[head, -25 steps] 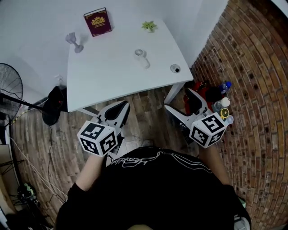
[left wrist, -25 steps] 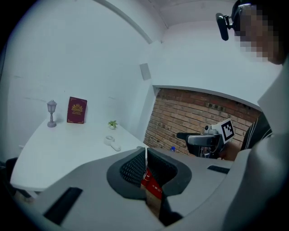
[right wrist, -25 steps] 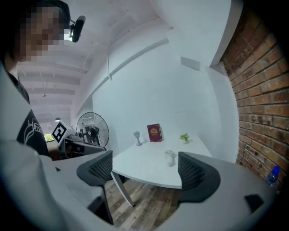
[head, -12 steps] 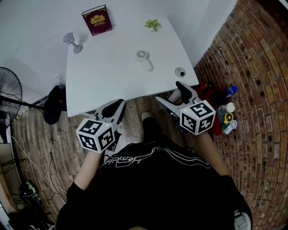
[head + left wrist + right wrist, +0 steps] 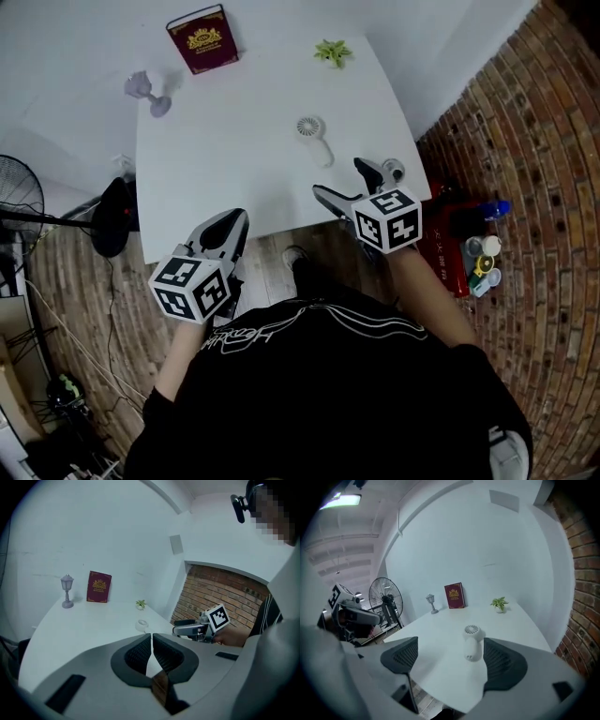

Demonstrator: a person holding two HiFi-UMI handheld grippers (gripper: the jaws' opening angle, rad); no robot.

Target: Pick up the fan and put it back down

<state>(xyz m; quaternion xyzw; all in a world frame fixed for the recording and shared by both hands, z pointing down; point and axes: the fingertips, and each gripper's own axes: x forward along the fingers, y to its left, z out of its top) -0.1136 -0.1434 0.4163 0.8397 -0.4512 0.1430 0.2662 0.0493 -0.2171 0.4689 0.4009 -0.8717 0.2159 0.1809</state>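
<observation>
A small white hand fan (image 5: 313, 132) lies flat near the middle right of the white table (image 5: 234, 178). In the right gripper view the fan (image 5: 472, 644) lies just ahead, between the two jaw lines. My right gripper (image 5: 351, 184) stands open over the table's front edge, short of the fan's handle and holding nothing. At the table's front left edge my left gripper (image 5: 232, 225) is shut and empty; its own view shows the gripper (image 5: 151, 637) with pads pressed together and the fan (image 5: 142, 625) farther off.
A dark red book (image 5: 202, 37), a small grey lamp (image 5: 145, 89) and a little potted plant (image 5: 334, 52) stand along the back of the table. A floor fan (image 5: 19, 187) stands left of it. Bottles and a red box (image 5: 478, 258) sit on the floor to the right.
My right gripper has moved forward from over the floor to above the table's front edge, closer to the fan. The left gripper has stayed near the front left edge.
</observation>
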